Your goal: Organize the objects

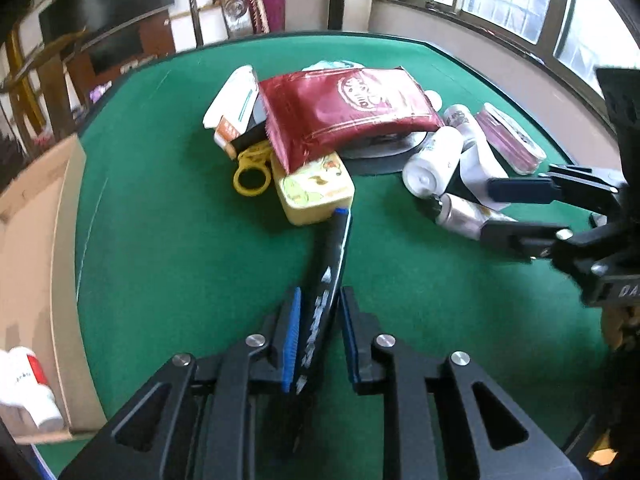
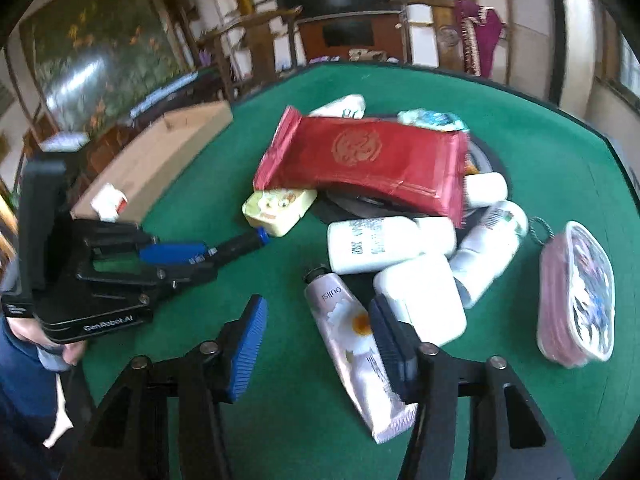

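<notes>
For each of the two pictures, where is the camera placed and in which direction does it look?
Left wrist: on the left gripper, looking down over the green table; its fingers clamp a dark tube; the right gripper enters from the right.
Right wrist: on the right gripper, aimed down at a daisy tube; the left gripper and a hand show at left.
Shared: red pouch, yellow tin, cardboard box.

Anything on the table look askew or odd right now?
Yes. The red foil pouch lies tilted atop the pile, propped on the yellow tin and the black round object. White bottles lie toppled against each other. Nothing appears spilled.
</notes>
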`<state>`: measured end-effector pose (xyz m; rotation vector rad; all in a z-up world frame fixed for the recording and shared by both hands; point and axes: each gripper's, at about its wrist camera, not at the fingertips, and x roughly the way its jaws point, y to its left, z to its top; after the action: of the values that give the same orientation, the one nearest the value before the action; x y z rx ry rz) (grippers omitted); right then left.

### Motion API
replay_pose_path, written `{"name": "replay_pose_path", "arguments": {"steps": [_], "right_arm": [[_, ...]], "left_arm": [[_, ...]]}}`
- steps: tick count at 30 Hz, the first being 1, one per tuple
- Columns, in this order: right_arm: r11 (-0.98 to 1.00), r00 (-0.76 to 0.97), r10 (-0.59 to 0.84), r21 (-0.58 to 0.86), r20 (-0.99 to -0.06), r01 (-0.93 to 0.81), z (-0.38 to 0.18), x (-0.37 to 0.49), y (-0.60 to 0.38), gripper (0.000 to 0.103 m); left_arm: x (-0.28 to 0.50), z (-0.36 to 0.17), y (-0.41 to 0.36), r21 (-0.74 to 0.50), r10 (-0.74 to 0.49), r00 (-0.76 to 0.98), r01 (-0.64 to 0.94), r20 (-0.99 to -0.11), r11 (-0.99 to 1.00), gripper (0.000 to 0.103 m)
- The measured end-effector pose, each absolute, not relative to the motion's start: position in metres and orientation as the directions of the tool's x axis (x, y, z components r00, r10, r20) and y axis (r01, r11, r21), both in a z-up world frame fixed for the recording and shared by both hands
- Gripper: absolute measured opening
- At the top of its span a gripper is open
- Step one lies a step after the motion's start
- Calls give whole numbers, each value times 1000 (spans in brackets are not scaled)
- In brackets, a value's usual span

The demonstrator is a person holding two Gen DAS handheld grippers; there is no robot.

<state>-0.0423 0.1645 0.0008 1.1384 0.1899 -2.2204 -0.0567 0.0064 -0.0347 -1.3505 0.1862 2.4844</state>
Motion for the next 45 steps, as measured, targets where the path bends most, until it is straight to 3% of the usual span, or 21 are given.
{"name": "replay_pose_path", "arguments": {"steps": [1, 5, 10, 11, 13, 19, 24, 34, 45], "right_arm": [[-799, -441, -440, 116, -782, 591, -3, -44, 161, 44], [-811, -449, -373, 50, -812, 583, -17, -52, 155, 41], [-814, -485, -333, -13, -809, 581, -20, -45, 153, 40], [-829, -472, -335, 17, -815, 559, -20, -47, 156, 36], [-837, -474, -343, 35, -811, 546, -21, -43, 158, 32], [-846, -484, -419, 137, -768, 515, -8, -40, 170, 32], [-829, -483, -511, 260, -711, 495, 4, -42, 179, 32], [-822, -517, -550, 313, -656, 477, 17, -32, 180, 32], [-811, -521, -568, 326, -638, 485, 18, -26, 174, 32]], "left_arm": [[-58, -35, 8, -31, 205, -513, -328, -834, -944, 22], [-67, -35, 9, -13, 204, -517, -348, -831, -938, 25], [-63, -36, 13, -7, 228, -518, -392, -824, -920, 37], [-61, -37, 13, -8, 227, -520, -389, -823, -921, 37], [-61, -36, 14, -7, 228, -524, -390, -821, -921, 15], [-62, -35, 13, -23, 239, -524, -385, -818, -923, 14], [-67, -28, -3, -143, 325, -528, -355, -784, -924, 14], [-69, -15, -25, -232, 362, -608, -284, -706, -930, 14], [-64, -2, -31, -245, 363, -680, -268, -637, -932, 14]]}}
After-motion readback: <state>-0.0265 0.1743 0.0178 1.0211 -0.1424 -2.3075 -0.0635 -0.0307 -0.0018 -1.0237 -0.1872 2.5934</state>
